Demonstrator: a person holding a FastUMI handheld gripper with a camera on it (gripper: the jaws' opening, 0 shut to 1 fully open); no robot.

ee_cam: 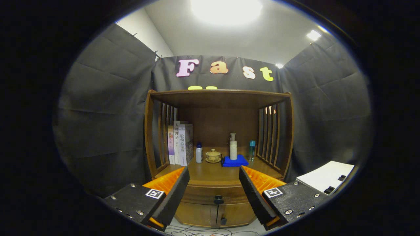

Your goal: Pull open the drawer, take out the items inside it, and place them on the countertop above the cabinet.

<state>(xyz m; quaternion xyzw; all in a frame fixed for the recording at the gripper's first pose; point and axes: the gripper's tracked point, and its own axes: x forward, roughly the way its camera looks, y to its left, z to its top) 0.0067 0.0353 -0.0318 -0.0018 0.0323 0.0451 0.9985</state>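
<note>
Gripper (214, 183) spread wide, holding nothing, both fingers (175, 191) framing the cabinet from the lower part of the frame. Drawer (213, 194) sits shut at lower centre, right under the countertop (210, 172), between the fingers and beyond the tips, well apart from them. Small dark knob (218, 199) at the middle of the drawer front — the only sensible grab point. Round, small, probably smooth, so likely to slip unless both pads close squarely on it; needs a much narrower opening than now. Wooden drawer probably stiff and fairly light, should slide straight out with a level pull; tugging off-axis could jam it. Contents hidden, can't say what handles how.

Countertop already busy: books (181, 144) at centre left, white bottle (199, 153), lidded ceramic cup (213, 155) on a saucer — fragile-looking, worth avoiding — pump bottle (233, 147) standing on a blue cloth (234, 161), slim blue-capped bottle (251, 150) at centre right. Free wood at the front edge, just above the drawer, looks like the best drop spot. Two lower doors (215, 214) below the drawer, shut.
</note>
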